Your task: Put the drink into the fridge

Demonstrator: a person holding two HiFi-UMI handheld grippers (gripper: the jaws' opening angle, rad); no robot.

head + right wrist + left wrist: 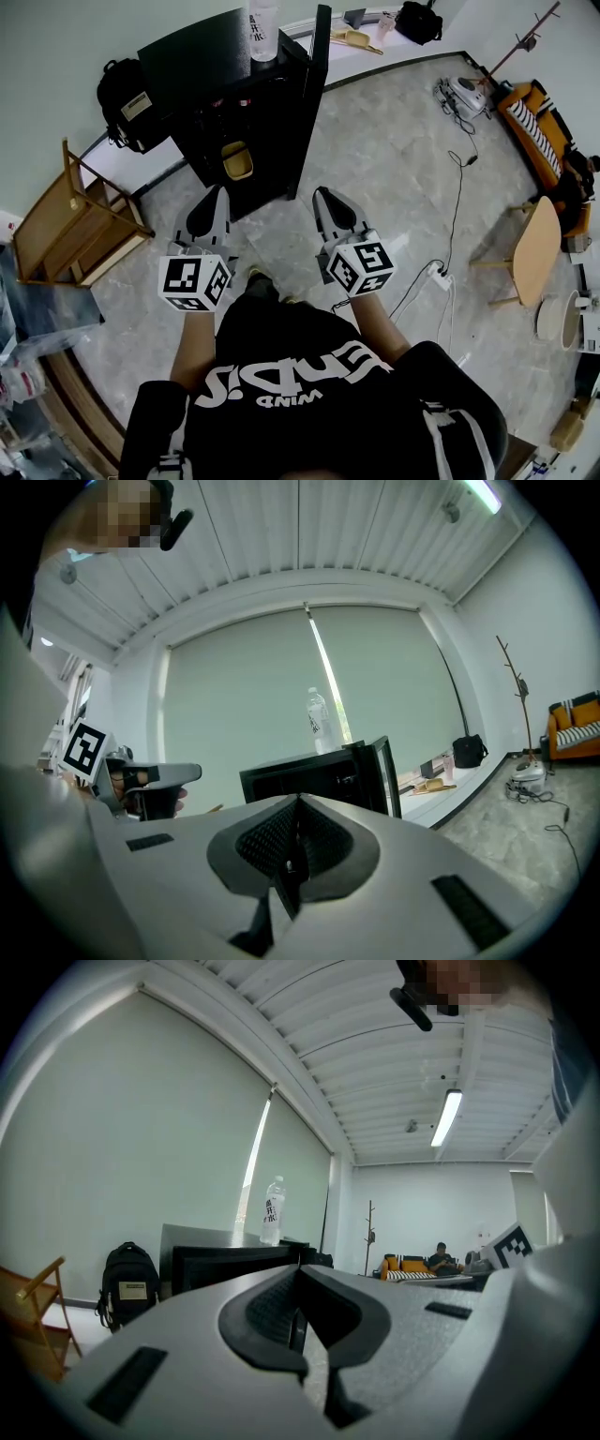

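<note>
The drink, a clear plastic bottle (263, 28) with a white label, stands upright on top of the small black fridge (211, 80). The fridge door (319, 66) hangs open to the right. Both grippers are held low in front of the fridge, well short of it. My left gripper (218, 193) is shut with nothing in it, and my right gripper (323, 195) is shut and empty too. In the left gripper view the bottle (272, 1210) shows above the closed jaw tips (298, 1277). The right gripper view has the bottle (319, 722) on the fridge (309, 772) beyond the closed tips (298, 803).
A yellow container (236, 159) sits inside the fridge. A black backpack (127, 94) leans at the fridge's left, with a wooden chair (75, 220) nearer. A cable and power strip (439, 272) lie on the floor at right, beside a round wooden table (536, 248) and an orange sofa (539, 117).
</note>
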